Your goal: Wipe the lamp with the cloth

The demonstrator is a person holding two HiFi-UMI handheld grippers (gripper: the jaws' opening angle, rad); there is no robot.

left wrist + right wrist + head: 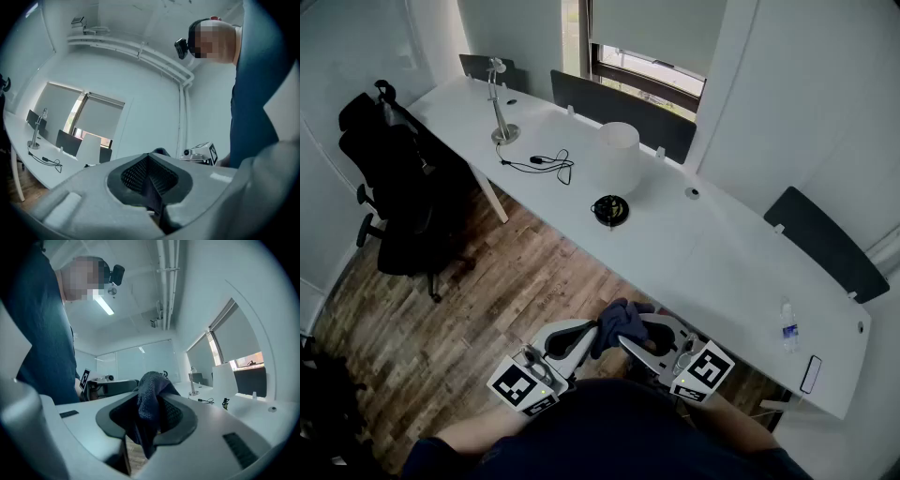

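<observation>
1. Holding a dark blue cloth (149,394), the right gripper (630,339) has its jaws clamped on it. The cloth bunches up above the pads and hangs down below them.
2. Left gripper (591,336) has its jaws pressed together. A bit of cloth peeks out just past the tips, but I can't tell if it's actually pinched.
3. Both grippers are over the wood floor (487,309) on the near side of the long white desk (722,253), tips pointing at each other.
4. The lamp with the white shade (619,155) stands around the middle of the desk, well apart from the cloth, with a round black thing (610,210) just in front of it.
5. Toward the desk's left end there's a thin silver desk lamp (500,108) and a loose black cable (548,164).
6. A water bottle (788,326) stands near the desk's right end, and a black office chair (394,187) sits off its left side.
</observation>
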